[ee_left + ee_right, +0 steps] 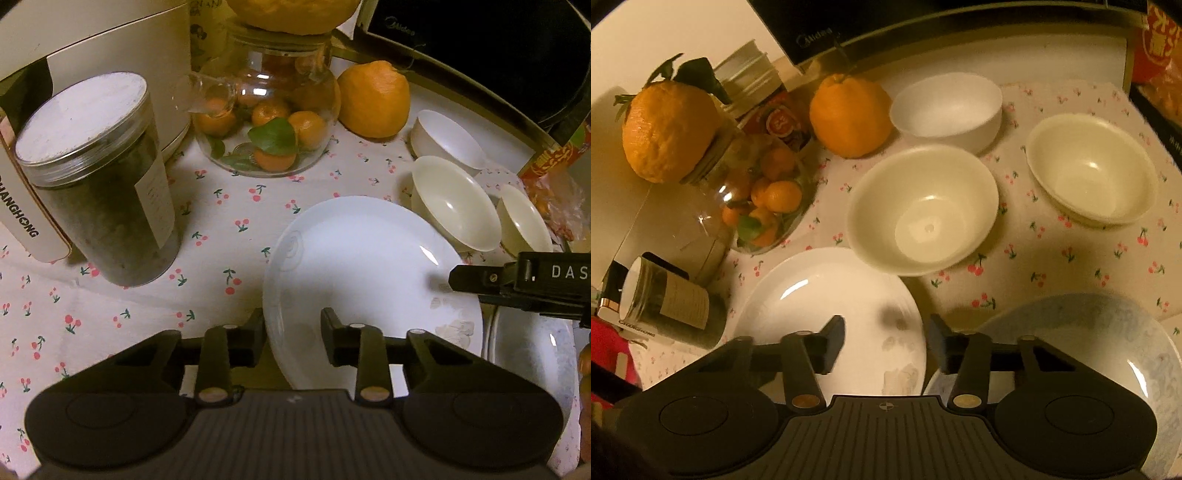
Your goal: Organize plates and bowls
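A white plate [369,280] lies on the cherry-print cloth. My left gripper [293,325] is open, its fingers straddling the plate's left rim. My right gripper [888,336] is open, its fingers either side of the same plate's [827,295] right rim. A bluish plate [1089,332] lies to its right, also in the left wrist view [532,354]. Behind stand a cream bowl [923,206], a second cream bowl [1093,170] and a white bowl [949,107]; they show in the left wrist view too, with the cream bowls nearer [450,203], [524,221] and the white bowl behind [447,142].
A dark-filled jar [99,177] with a white lid stands at the left beside a cardboard box [22,218]. A glass teapot of small oranges [266,110] and a large orange [373,99] stand at the back. A black Midea appliance [886,26] sits behind.
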`<act>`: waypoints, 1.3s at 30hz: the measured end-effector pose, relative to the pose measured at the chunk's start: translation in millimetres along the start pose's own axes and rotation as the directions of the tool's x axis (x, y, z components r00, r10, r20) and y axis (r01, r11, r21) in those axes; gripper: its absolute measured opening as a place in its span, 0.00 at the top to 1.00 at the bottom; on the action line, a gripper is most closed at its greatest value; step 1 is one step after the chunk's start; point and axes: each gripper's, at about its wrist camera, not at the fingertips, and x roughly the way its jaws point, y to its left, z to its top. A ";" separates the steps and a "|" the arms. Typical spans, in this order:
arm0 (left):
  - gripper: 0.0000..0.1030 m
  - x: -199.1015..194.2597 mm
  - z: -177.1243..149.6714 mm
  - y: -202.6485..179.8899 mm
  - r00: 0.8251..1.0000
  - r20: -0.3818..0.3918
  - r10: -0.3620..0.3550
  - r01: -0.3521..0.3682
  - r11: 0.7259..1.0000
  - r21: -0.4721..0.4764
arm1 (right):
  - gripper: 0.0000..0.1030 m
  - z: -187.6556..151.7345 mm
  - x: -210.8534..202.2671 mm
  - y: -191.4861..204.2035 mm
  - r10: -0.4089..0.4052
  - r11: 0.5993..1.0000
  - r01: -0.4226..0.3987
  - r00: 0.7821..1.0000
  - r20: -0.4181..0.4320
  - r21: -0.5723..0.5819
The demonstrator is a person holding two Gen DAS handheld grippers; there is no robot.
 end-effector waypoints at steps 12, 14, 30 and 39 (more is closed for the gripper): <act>0.81 -2.7 -1.5 2.7 1.000 0.019 -0.002 0.002 1.000 0.007 | 0.71 0.6 6.6 -15.1 0.058 0.995 -0.058 0.998 0.006 0.075; 0.81 -9.8 -1.3 0.5 0.999 0.054 -0.002 0.000 0.999 0.037 | 0.71 0.1 3.5 -15.5 0.066 0.995 -0.067 0.998 0.010 0.078; 0.81 -41.5 -8.8 -0.4 0.984 0.135 -0.116 0.113 0.993 0.033 | 0.71 -7.7 -38.2 -29.6 0.127 0.986 -0.133 0.990 0.063 0.096; 0.82 -52.4 -17.1 -16.0 0.972 0.142 -0.188 0.181 0.982 0.059 | 0.71 -14.9 -61.1 -47.2 0.104 0.987 -0.112 0.992 0.073 0.112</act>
